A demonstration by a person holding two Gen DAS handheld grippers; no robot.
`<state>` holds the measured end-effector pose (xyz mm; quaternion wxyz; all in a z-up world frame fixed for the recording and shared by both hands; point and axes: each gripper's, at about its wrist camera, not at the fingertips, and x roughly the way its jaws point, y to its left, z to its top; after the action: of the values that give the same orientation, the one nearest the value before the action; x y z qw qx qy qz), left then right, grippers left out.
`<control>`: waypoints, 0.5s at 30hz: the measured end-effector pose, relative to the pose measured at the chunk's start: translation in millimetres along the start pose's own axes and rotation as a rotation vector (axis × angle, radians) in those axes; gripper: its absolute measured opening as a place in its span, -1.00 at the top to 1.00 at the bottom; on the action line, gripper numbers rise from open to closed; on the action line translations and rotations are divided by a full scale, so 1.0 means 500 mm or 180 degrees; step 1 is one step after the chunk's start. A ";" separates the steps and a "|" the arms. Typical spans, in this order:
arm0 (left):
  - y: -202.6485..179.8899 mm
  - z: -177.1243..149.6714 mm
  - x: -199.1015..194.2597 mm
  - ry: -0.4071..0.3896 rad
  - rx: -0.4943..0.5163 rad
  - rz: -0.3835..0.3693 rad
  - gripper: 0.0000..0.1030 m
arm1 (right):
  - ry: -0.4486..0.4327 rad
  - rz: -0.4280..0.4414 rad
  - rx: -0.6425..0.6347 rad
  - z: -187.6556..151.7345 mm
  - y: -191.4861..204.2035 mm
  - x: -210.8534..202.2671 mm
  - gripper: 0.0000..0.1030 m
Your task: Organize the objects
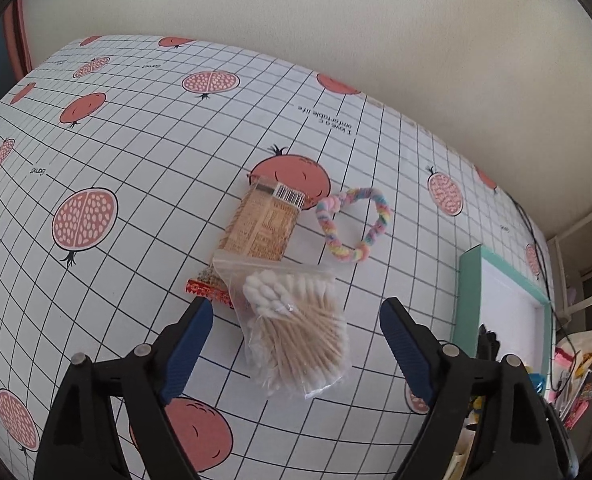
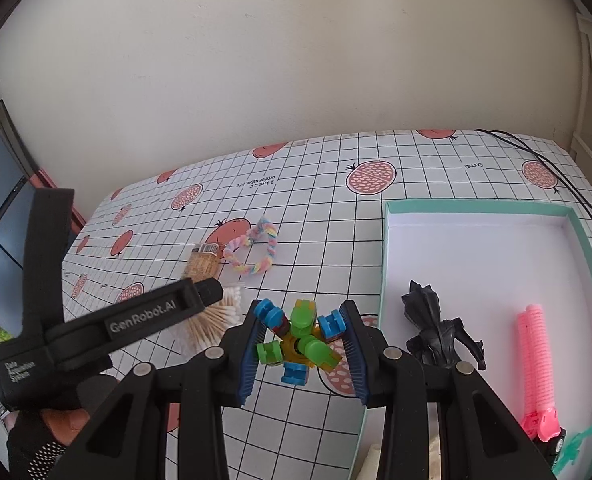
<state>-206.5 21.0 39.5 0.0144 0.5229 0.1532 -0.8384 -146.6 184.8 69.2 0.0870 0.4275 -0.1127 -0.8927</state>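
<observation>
Your table point(image 1: 143, 216) fills the view under a grid cloth printed with pomegranates, and its near edge is cut off behind both tools. Printed upside down ahead of your left gripper point(image 1: 296, 328) you can read "I love a c… omfortable life", and "Garnet" further left; the smaller print out there is too small to read.

Right of your right gripper point(image 2: 306, 344) sits the teal-rimmed box point(image 2: 476, 210), its near end hidden behind that tool's arm. Inside it, a black figure point(image 2: 436, 328) lies just beyond your right finger, its lower part covered, and a pink ribbed roller point(image 2: 534, 360) sits further right; below the roller something dark with a wheel is clipped by the frame, so you can't tell what it is.

Your left gripper hangs spread wide, nothing between the blue pads point(image 1: 187, 348). Between and just ahead of them lies the bag of cotton swabs point(image 1: 296, 320), overlapping a snack packet point(image 1: 261, 220) whose text is too blurred to read, though a barcode shows at its far end. Just right of that packet rests a pastel twisted loop point(image 1: 354, 222).

Your right gripper is clenched on the building-block toy point(image 2: 300, 340), pads pressed against its blue pieces. In the right view, the left tool's side reads "GenRobot.AI".
</observation>
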 end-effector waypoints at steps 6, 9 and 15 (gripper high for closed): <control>-0.004 -0.014 0.028 0.0112 0.0053 0.0059 -0.67 | 0.0051 -0.0032 0.0032 -0.004 -0.010 0.011 0.22; -0.005 -0.019 0.040 0.0160 0.0047 0.0097 -0.67 | 0.0046 -0.0032 0.0034 -0.004 -0.011 0.009 0.22; -0.007 -0.027 0.053 0.0182 0.0109 0.0249 -0.67 | 0.0041 -0.0032 0.0020 -0.001 -0.007 0.006 0.22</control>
<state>-207.2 31.7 11.3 0.0338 0.5524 0.1186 -0.8244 -148.3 187.1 65.7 0.0819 0.4341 -0.1128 -0.8900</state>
